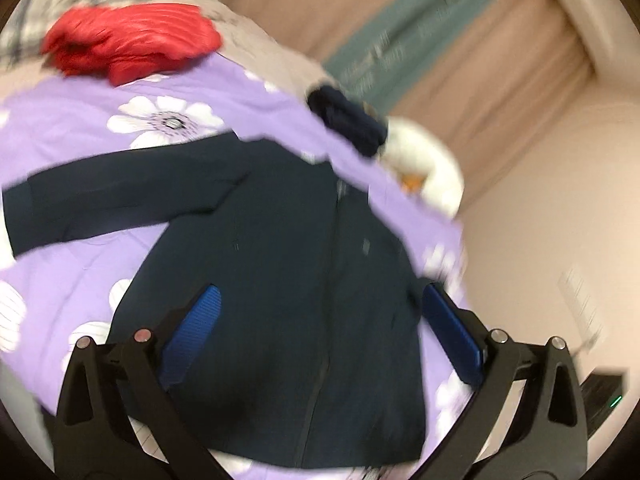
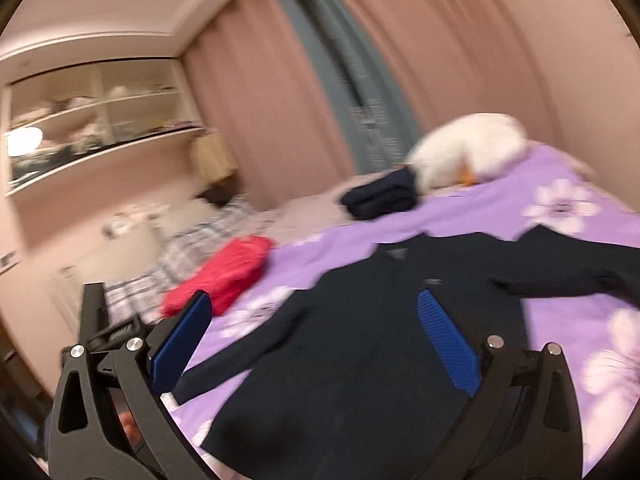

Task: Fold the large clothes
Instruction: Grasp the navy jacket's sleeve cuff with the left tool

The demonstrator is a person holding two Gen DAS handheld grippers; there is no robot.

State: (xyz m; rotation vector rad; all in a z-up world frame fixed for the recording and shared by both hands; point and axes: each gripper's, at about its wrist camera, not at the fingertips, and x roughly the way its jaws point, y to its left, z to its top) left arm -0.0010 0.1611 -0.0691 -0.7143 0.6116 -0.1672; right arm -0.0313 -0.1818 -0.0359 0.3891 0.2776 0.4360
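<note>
A dark navy zip jacket (image 1: 280, 272) lies spread flat, front up, on a purple flowered bedspread (image 1: 72, 136); one sleeve stretches out to the left in the left wrist view. My left gripper (image 1: 320, 308) hovers open above the jacket's lower half, blue pads wide apart, nothing between them. In the right wrist view the same jacket (image 2: 360, 340) lies below my right gripper (image 2: 316, 308), which is also open and empty over the hem side, and a sleeve runs off to the right. Both views are motion-blurred.
A folded red garment (image 1: 132, 40) (image 2: 228, 272) and a folded navy garment (image 1: 348, 120) (image 2: 380, 196) rest farther up the bed. A white duck plush (image 1: 424, 168) (image 2: 468, 148) sits near the bed's edge. Pink curtains (image 2: 280, 80) and a shelf unit (image 2: 100, 120) stand behind.
</note>
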